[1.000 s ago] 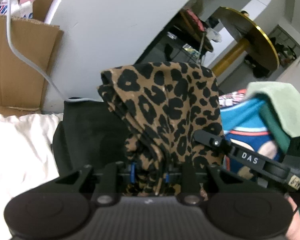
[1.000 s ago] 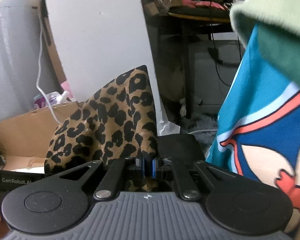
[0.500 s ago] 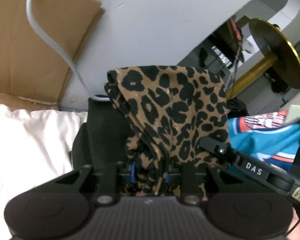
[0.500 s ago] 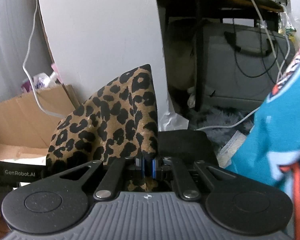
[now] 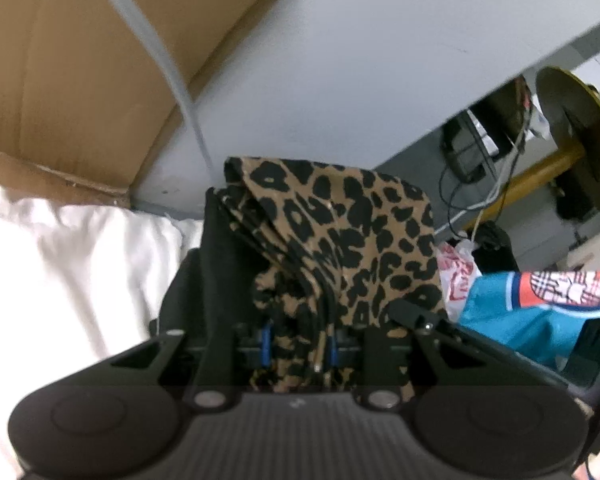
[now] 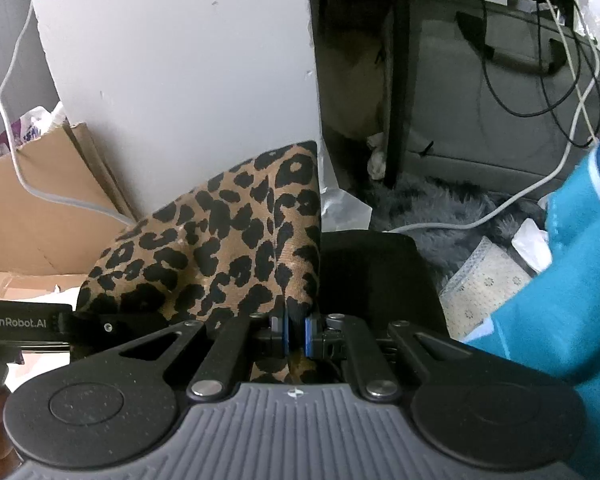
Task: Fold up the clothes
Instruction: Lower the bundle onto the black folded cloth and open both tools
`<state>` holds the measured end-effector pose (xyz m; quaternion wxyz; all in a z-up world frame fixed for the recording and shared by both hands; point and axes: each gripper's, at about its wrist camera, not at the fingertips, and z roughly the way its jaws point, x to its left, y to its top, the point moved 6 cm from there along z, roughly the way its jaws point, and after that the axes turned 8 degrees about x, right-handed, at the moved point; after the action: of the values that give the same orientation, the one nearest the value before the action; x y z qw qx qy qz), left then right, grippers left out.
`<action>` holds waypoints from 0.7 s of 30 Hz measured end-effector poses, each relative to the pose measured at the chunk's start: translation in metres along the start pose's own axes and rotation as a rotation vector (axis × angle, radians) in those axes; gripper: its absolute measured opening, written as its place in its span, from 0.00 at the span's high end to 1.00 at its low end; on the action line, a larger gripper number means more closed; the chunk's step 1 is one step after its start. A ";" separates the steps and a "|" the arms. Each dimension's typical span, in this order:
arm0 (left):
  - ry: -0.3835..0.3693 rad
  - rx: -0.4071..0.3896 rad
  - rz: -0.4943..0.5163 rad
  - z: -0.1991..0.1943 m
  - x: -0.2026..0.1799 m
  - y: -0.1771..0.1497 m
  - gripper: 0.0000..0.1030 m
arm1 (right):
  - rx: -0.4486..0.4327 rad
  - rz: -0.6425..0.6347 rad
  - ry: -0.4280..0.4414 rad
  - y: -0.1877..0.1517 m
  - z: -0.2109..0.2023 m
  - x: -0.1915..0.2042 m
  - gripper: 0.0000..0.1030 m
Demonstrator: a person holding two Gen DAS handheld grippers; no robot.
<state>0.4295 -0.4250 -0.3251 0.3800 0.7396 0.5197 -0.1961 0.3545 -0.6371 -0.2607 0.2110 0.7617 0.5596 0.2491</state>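
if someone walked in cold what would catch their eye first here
The leopard-print garment, bunched at the centre of both wrist views and pinched by the left gripper and the right gripper. Next, the bright teal garment at the right edge, then the cardboard box at upper left.

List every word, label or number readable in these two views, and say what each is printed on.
"GenRobot.AI": white letters on the black bar at the left edge of the right wrist view.
Red print on the white plastic bag in the left wrist view: too blurred to read.
No other text is readable; the leopard-print garment bears none.
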 end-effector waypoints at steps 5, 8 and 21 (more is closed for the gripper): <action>-0.011 0.000 -0.040 0.009 0.011 0.004 0.74 | 0.026 0.016 0.006 0.004 0.017 -0.004 0.94; -0.011 0.001 -0.051 0.012 0.014 0.007 0.74 | 0.023 -0.001 -0.010 0.006 0.021 -0.001 0.94; 0.116 -0.088 -0.071 -0.027 0.021 0.025 0.46 | -0.049 0.028 -0.042 0.008 0.003 -0.009 0.55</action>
<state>0.4581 -0.3953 -0.3135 0.3745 0.7134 0.5747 -0.1432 0.3601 -0.6484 -0.2594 0.2379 0.7690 0.5383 0.2496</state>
